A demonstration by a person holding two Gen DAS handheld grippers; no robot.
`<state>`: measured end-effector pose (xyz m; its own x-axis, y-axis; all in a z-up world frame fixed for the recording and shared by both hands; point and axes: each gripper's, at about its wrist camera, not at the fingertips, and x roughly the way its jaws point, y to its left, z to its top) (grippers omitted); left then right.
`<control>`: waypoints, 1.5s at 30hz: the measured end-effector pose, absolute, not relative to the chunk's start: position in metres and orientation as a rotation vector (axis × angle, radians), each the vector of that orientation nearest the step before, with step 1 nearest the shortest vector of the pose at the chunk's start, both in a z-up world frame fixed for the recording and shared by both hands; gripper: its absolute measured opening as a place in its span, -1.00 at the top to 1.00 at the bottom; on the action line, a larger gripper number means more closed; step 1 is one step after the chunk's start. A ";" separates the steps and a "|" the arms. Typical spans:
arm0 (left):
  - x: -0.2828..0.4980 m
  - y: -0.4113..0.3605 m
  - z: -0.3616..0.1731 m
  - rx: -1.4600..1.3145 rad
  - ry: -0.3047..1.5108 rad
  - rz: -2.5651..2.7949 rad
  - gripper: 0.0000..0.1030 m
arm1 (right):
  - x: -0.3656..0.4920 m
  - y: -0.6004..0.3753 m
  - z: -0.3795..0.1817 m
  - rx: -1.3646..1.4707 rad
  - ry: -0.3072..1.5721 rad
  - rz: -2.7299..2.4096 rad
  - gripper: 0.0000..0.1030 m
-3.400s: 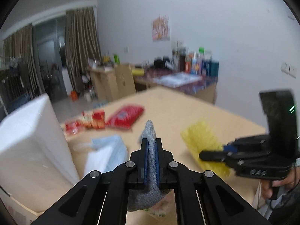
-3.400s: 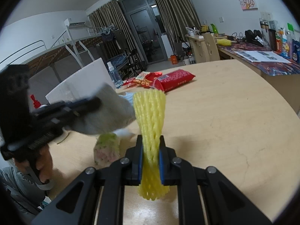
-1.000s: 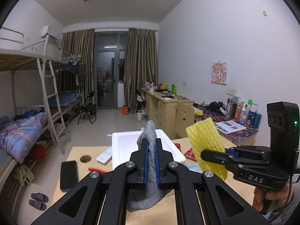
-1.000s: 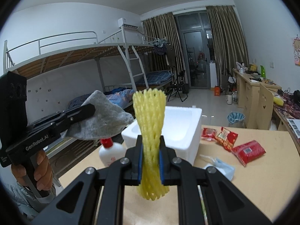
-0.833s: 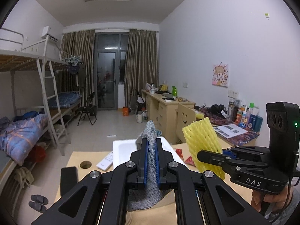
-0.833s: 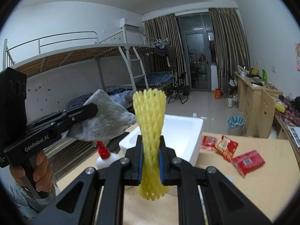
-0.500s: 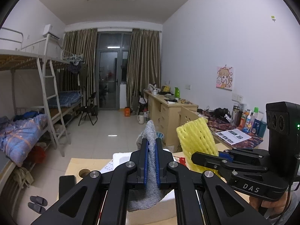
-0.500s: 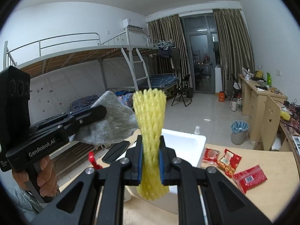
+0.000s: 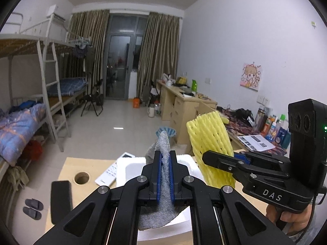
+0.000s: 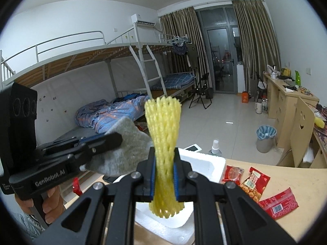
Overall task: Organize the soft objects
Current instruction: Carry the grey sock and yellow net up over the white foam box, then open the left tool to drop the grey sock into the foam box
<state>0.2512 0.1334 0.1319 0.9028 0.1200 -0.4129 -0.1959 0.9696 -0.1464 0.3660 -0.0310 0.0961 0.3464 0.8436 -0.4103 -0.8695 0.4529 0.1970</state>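
Grey knitted cloth (image 9: 164, 185) is clamped between the blue pads of my left tool (image 9: 165, 180), standing up past the fingertips and hanging in a loose fold below them. My right tool (image 10: 165, 178) is closed tight on a yellow foam net sleeve (image 10: 163, 143), pinched at its waist so it flares above and below the pads. Both tools are held up side by side over a white foam box (image 9: 132, 167) that sits on the pale wooden counter (image 9: 85, 163); from the right wrist camera the box's rim (image 10: 202, 159) shows just behind the sleeve, and the cloth (image 10: 122, 149) and left tool (image 10: 92, 143) sit close at its left. From the left wrist camera the sleeve (image 9: 210, 143) and right tool (image 9: 220, 161) are just to the right of the cloth, not touching it.

On the counter beside the box lie a white remote (image 9: 108, 174), a dark phone (image 9: 61, 200) and a round hole (image 9: 82, 177). On the other side lie red snack packets (image 10: 253, 181) and a spray bottle (image 10: 215, 148). My hand (image 10: 49, 202) grips the left tool's handle.
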 end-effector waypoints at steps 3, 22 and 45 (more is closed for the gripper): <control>0.255 0.133 0.129 -0.182 0.423 0.167 0.87 | 0.368 -0.031 0.097 -0.060 0.505 1.111 0.67; 0.279 0.135 0.104 -0.183 0.546 0.159 0.82 | 0.372 -0.031 0.106 -0.056 0.509 1.106 0.67; 0.244 0.159 0.132 -0.174 0.408 0.374 -0.89 | 0.375 -0.017 0.092 -0.073 0.537 1.105 0.67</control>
